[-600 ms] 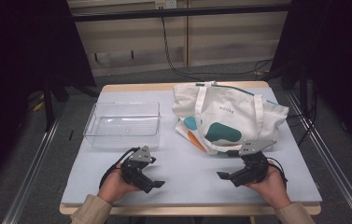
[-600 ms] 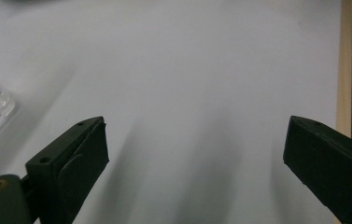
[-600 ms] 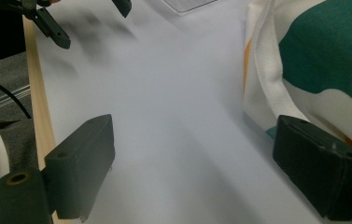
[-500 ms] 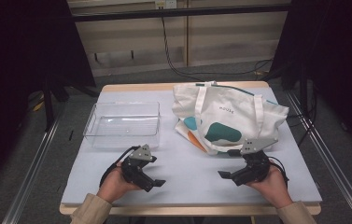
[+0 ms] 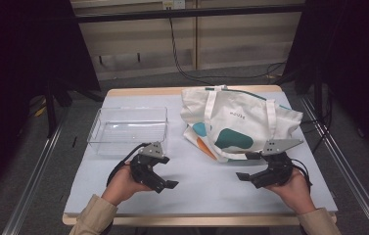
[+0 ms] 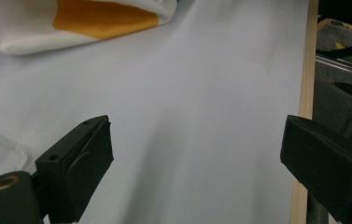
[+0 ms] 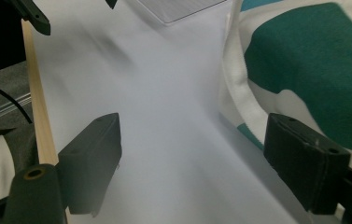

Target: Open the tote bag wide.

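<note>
White tote bag [image 5: 241, 122], teal-orange print, flat right; clear bin [image 5: 128, 129] left.

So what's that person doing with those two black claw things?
A person sits at the table with a gripper in each hand. The left gripper and the right gripper are both open and hold nothing, hovering near the front edge. A white tote bag with teal and orange patches lies on the right side, close to the right gripper. A clear plastic tray sits on the left and looks empty. Nothing has been picked up yet.
</note>
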Demonstrator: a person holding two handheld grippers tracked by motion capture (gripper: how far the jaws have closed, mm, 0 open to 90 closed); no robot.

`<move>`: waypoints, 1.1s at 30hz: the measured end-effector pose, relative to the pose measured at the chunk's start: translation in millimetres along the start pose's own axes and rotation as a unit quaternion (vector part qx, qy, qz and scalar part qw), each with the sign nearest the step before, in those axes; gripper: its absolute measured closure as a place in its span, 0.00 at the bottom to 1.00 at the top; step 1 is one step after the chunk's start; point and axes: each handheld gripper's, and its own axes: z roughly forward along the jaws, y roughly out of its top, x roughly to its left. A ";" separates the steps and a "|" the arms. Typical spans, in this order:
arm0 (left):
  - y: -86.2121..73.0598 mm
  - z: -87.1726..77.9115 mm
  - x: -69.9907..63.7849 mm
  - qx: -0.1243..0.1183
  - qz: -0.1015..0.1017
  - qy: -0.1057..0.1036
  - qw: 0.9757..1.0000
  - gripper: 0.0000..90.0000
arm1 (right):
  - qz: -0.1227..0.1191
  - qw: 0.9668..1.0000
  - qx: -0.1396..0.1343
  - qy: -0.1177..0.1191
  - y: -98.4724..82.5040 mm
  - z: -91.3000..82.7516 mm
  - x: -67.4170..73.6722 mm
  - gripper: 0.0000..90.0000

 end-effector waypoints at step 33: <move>51.0 -8.5 33.7 0.023 0.016 0.009 1.000 0.13 | 0.000 1.000 -0.006 -0.027 29.1 7.1 -24.7 0.25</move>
